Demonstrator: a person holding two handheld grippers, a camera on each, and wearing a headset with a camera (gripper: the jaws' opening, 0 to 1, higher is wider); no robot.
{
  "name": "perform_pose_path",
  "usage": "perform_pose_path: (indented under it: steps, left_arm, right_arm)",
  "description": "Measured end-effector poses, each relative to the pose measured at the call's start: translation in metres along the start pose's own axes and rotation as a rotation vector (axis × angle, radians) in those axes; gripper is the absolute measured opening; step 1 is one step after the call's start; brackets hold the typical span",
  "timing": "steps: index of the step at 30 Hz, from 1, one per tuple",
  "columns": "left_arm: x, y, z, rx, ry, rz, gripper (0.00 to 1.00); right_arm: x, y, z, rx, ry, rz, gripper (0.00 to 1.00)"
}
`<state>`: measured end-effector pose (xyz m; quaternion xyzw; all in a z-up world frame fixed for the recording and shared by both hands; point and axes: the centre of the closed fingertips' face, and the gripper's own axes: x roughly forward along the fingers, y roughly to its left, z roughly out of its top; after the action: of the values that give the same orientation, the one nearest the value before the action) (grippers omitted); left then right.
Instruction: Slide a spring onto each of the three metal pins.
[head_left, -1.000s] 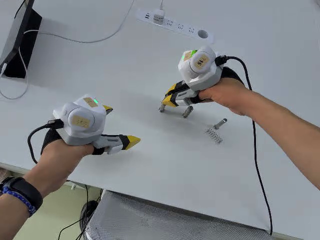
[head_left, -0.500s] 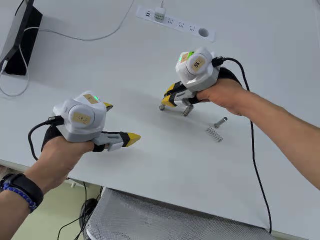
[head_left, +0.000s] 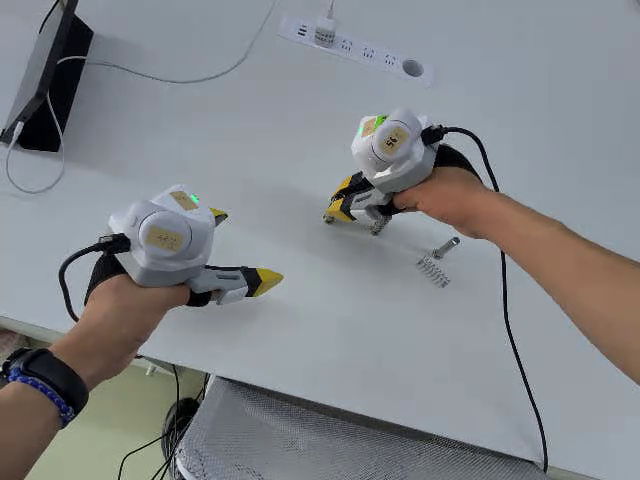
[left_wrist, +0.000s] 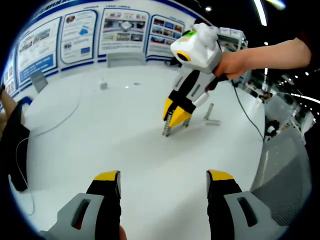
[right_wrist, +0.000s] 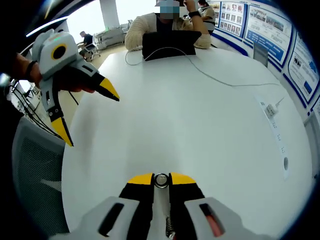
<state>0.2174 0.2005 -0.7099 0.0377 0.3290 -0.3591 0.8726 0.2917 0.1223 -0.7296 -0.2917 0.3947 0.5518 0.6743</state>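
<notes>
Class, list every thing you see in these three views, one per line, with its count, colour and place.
table: one, white, under everything.
power strip: one, white, table's far edge, one plug in it.
laptop: one, black, far left corner.
cable: one, white, from the laptop toward the power strip.
held pin: one, silver, between the right gripper's fingers.
other pins: two, silver, one beside the held pin, one lying further right.
loose spring: one, silver, by the rightmost pin.
chair: one, grey mesh, below the near edge.
wristband: one, black and blue, left wrist.
left gripper: one, white, yellow-tipped fingers, open, near left.
right gripper: one, same colours, shut on the held pin.
</notes>
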Motion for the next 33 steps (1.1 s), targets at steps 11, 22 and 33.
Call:
perform_pose_path:
  steps: [11, 22, 33]
  left_arm:
    - [0.0, -0.001, -0.001, -0.009, 0.002, -0.003, 0.71]
    - [0.002, -0.004, -0.004, -0.009, 0.009, -0.01, 0.71]
    - [0.002, -0.006, 0.001, 0.0, 0.004, -0.011, 0.71]
  right_arm:
    - [0.007, 0.001, -0.005, 0.009, 0.01, 0.005, 0.13]
    - [0.003, 0.003, -0.007, 0.022, 0.002, -0.011, 0.22]
    - [-0.015, -0.002, -0.002, 0.02, -0.028, -0.063, 0.38]
